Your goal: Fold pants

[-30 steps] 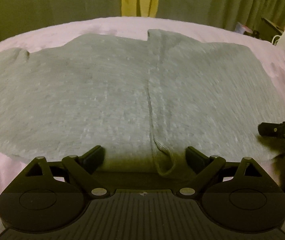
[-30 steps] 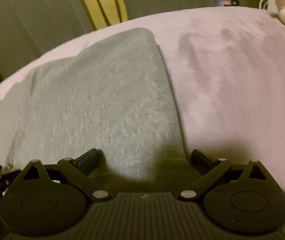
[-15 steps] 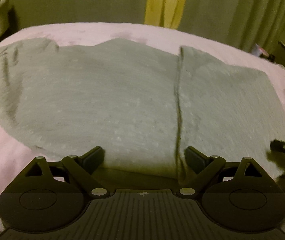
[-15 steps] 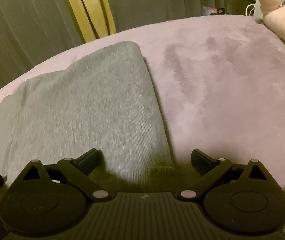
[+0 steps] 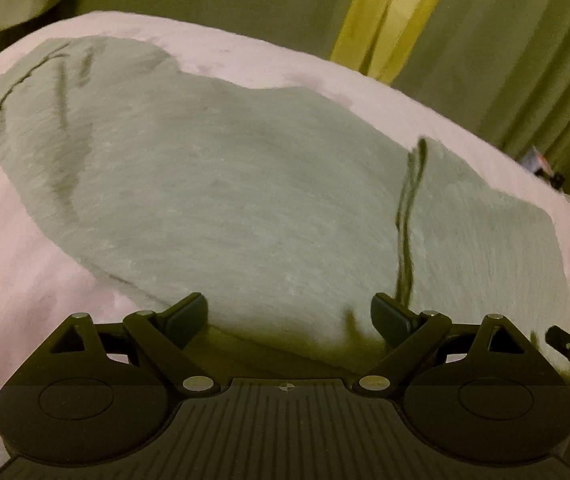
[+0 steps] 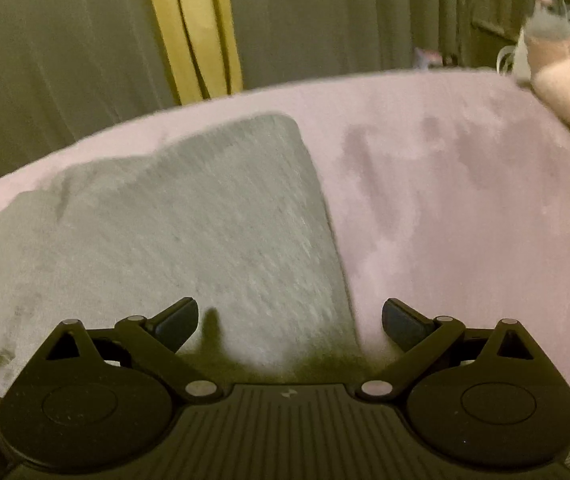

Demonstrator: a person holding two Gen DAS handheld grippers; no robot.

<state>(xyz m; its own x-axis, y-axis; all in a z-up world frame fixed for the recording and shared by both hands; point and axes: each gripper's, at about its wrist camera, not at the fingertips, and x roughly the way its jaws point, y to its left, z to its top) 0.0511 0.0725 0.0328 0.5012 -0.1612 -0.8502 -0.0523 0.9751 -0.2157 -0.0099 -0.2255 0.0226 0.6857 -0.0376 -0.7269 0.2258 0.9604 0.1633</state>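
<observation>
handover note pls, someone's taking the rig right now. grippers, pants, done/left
Left gripper: jaws open, holding nothing, over the near edge of the grey pants.
Right gripper: jaws open, holding nothing, over the pants' right edge.
Pants lie flat on the pink bed cover, a vertical fold edge or seam showing right of centre.
Done: they look spread out and possibly folded once; the frames are blurred, so unsure.
Left: grip the near edge with both grippers and make the next fold.
</observation>
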